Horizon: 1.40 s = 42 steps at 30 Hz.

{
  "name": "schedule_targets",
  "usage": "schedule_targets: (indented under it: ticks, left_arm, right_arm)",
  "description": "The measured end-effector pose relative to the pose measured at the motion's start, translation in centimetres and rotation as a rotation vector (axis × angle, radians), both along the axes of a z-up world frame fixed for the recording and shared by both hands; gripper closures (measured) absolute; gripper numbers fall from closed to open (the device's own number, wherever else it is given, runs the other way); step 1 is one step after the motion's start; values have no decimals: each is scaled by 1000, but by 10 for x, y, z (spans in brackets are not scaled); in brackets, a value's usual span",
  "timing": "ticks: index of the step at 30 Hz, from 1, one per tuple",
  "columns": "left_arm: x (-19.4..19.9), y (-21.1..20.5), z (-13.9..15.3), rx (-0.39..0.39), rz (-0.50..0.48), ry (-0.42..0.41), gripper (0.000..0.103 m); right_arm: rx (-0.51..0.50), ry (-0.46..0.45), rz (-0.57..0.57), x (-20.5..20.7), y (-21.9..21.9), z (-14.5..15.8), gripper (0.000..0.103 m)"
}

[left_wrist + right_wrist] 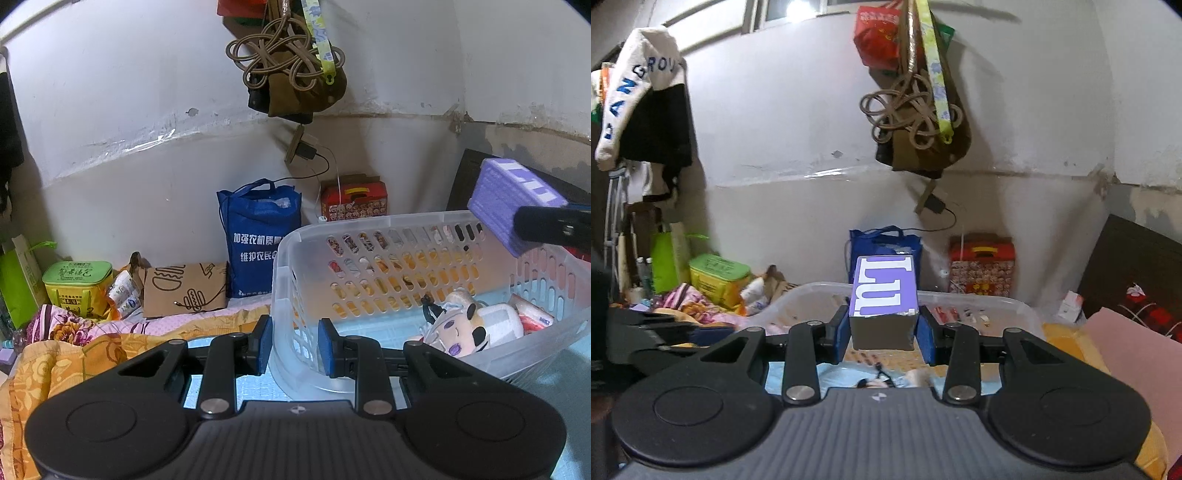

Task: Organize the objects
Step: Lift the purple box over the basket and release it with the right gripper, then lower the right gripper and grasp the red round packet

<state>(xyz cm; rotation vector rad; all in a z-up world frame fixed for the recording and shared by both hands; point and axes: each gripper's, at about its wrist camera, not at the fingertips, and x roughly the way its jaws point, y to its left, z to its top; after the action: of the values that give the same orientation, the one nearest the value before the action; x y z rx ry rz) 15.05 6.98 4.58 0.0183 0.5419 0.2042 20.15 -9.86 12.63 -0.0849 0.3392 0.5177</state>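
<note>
- While the left gripper pinches the near-left wall of the translucent laundry basket, its blue pads sit one inside, one outside the rim; judged, this steadies the basket for loading.
- Right gripper carries a purple box with white lettering between its fingers; a slight gap shows at each pad, so the grip looks loosened, box likely about to drop.
- Box hangs above the basket's far-right rim, clear of the plastic, lettered face up.
- Inside, at the right end of the basket: plush doll, a white pack beside it.
- Blue tote bag and red gift carton stand against the far wall, untouched.
</note>
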Motion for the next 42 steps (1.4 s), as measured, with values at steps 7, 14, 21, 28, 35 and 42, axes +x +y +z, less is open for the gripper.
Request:
schedule_targets:
  ticks: [7, 14, 21, 28, 35, 42]
  left_arm:
    - [0, 0, -1, 3, -1, -1, 73]
    - [-1, 0, 0, -9, -3, -2, 73]
    - [-2, 1, -1, -11, -6, -6, 73]
    - [-2, -2, -2, 7, -3, -8, 73]
    - [-2, -3, -2, 12, -4, -8, 73]
    - [-3, 1, 0, 1, -6, -8, 73]
  right_arm:
    - [57, -80, -95, -18, -25, -3, 0]
    - [73, -46, -96, -90, -46, -38, 0]
    - [177, 40, -79, -162, -51, -109, 0]
    - [143, 63, -22, -183, -31, -134, 12]
    - [92, 108, 14, -181, -11, -146, 30]
    - [36, 116, 42, -173, 6, -153, 51]
